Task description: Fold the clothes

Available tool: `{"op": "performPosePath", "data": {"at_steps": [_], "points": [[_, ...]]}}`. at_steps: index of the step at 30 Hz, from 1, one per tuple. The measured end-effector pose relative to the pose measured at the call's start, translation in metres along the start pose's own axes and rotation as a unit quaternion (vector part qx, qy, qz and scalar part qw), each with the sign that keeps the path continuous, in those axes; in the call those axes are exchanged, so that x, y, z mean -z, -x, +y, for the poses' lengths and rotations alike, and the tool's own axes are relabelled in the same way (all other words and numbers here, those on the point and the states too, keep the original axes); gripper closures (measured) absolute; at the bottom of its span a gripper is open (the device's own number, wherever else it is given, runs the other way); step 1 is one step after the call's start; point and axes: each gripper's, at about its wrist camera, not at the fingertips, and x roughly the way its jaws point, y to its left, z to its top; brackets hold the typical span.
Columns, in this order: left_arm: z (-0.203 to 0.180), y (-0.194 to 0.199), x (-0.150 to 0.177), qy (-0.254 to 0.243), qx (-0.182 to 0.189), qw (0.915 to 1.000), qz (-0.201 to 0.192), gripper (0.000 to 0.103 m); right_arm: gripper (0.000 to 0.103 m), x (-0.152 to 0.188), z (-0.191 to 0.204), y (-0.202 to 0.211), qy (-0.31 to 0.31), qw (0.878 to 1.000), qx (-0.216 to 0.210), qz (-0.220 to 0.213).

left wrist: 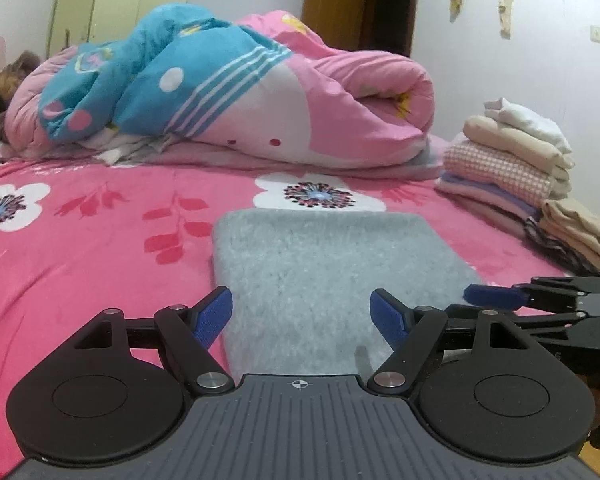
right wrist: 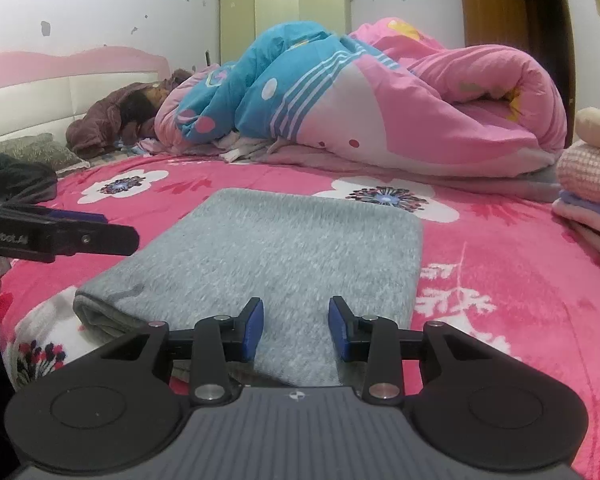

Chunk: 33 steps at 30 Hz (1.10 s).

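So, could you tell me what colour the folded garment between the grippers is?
Plain light grey, fuzzy texture; the folded garment shows best in the right wrist view.

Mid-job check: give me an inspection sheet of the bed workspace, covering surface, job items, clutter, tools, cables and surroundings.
Surface: pink floral bedspread.
Job's things: grey garment lying folded and flat on the bedspread; stack of folded clothes at the right edge.
Clutter: rolled pink and blue quilt behind the garment; brown garment near the headboard; dark item at far left, unclear.
Tools: left tool open over the garment's near end; right tool open over the same end; neither grips it.
Cables: nothing seen.
Surroundings: wardrobe, wooden door, marked white walls.
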Motion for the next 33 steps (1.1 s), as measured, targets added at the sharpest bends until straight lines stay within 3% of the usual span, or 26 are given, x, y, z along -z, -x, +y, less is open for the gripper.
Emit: {"op": "performPosePath", "data": {"at_steps": [9,33], "points": [[-0.002,-0.026,0.012,-0.001,-0.010,0.9990,0.044,0.027,0.065,0.003,-0.001,0.002,-0.006,1.000,-0.002,-0.005],[-0.001,-0.029,0.015,0.007,-0.010,0.9986,0.051,0.024,0.064,0.004,0.000,0.001,-0.009,1.000,-0.001,-0.004]]}}
